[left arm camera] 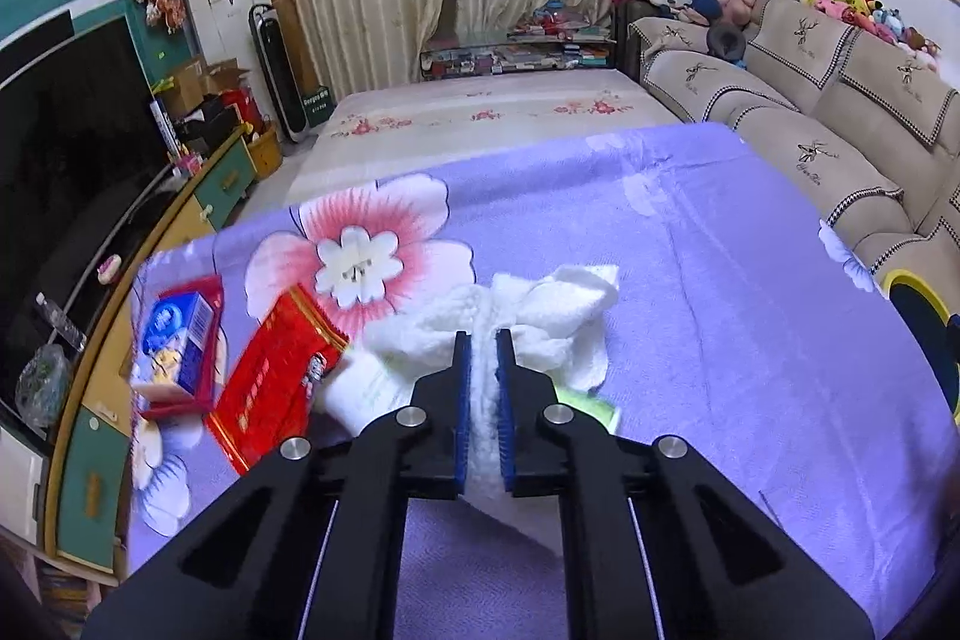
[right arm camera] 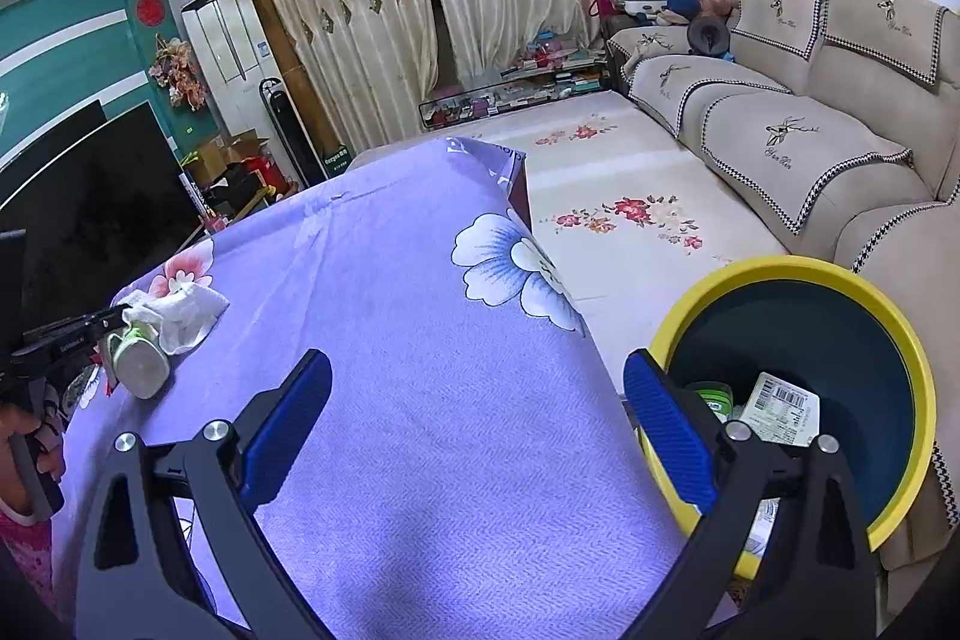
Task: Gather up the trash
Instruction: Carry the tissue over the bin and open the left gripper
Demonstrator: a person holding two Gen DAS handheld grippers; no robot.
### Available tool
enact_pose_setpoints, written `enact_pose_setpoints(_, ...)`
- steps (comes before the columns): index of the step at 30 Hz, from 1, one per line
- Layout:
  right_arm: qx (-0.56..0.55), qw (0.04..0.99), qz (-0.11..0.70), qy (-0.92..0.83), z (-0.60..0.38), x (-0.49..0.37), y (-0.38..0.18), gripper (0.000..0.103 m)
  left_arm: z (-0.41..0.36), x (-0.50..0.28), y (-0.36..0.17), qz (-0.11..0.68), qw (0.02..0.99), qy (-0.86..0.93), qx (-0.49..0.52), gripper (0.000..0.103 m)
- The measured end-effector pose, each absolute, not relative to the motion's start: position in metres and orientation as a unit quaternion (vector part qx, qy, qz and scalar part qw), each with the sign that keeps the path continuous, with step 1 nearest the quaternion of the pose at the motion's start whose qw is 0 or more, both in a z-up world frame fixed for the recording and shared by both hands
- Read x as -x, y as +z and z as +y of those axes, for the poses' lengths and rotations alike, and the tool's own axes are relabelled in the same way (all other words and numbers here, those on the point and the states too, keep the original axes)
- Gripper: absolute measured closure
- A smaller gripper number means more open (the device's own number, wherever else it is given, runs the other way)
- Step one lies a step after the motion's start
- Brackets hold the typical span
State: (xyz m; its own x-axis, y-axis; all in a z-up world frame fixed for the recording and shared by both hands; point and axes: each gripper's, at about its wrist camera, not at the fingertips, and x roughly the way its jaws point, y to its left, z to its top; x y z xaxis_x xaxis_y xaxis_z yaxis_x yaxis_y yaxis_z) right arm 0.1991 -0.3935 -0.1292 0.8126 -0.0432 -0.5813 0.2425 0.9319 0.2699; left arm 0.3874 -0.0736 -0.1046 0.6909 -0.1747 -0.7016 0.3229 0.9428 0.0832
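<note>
My left gripper point(left arm camera: 483, 340) is shut on a crumpled white tissue point(left arm camera: 558, 304), which bulges out past both blue pads. In the right wrist view the same tissue point(right arm camera: 186, 310) lies at the far left of the purple flowered tablecloth point(right arm camera: 420, 280), with the left gripper point(right arm camera: 120, 319) on it. My right gripper point(right arm camera: 477, 370) stands open with nothing between its fingers, above the table's right edge. Beside that edge is a yellow-rimmed bin point(right arm camera: 798, 274) holding a labelled wrapper point(right arm camera: 780, 406) and a green item.
Near the tissue lie a red packet point(left arm camera: 282, 376), a blue box point(left arm camera: 180, 340) in a red tray, and a white and green bottle point(right arm camera: 138, 358). A beige sofa point(right arm camera: 810, 148) runs along the right. A television point(left arm camera: 60, 130) stands left. A person's hand shows at lower left.
</note>
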Motion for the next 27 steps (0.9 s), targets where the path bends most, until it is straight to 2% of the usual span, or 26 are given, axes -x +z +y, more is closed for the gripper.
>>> enact_pose_setpoints(15, -0.151, 0.952, 0.250, -0.090, -0.398, -0.166, -0.117, 0.010, -0.122, -0.345, 0.009, 0.294, 0.931, -0.171, -0.130, 0.095)
enact_pose_setpoints(27, -0.134, 0.952, 0.234, -0.147, -0.441, -0.088, -0.101, 0.010, -0.236, -0.290, 0.019, 0.289, 0.900, -0.287, -0.156, 0.095)
